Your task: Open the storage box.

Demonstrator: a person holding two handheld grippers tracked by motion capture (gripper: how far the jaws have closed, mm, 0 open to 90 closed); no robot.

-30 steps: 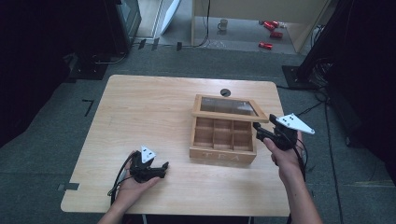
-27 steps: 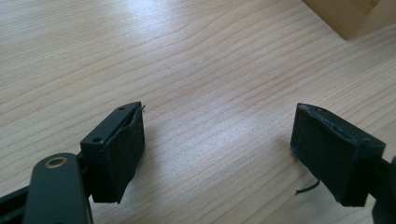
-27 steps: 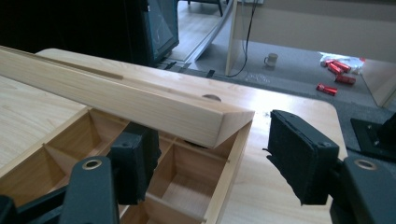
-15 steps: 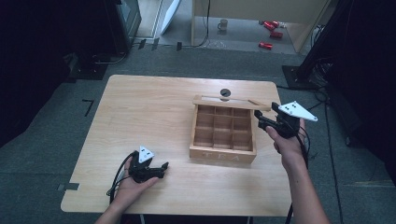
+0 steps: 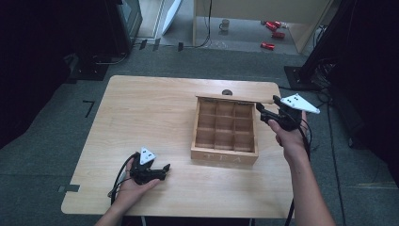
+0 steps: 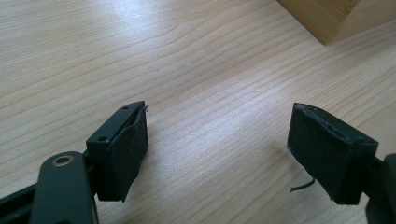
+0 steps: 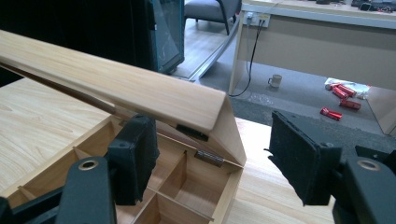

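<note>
A light wooden table (image 5: 155, 122) carries a square wooden tea box with nine inner compartments (image 5: 225, 129), placed right of the table's centre. The box's wooden lid (image 5: 226, 98) is raised on its rear hinges and stands at the far edge of the box; in the right gripper view the lid (image 7: 116, 84) slopes up over the open compartments. The compartments in view hold nothing.

The right gripper (image 5: 266, 115), held in the person's right hand (image 5: 289, 136), is positioned just beside the box's right rear corner. Its jaws are spread wide apart and grasp nothing; one jaw sits over the box interior, the other outside the box wall.

The left gripper (image 5: 157, 173) rests in the person's left hand (image 5: 134, 186) on the near left part of the table, well apart from the box. Its jaws are released, with bare table between them.
</note>
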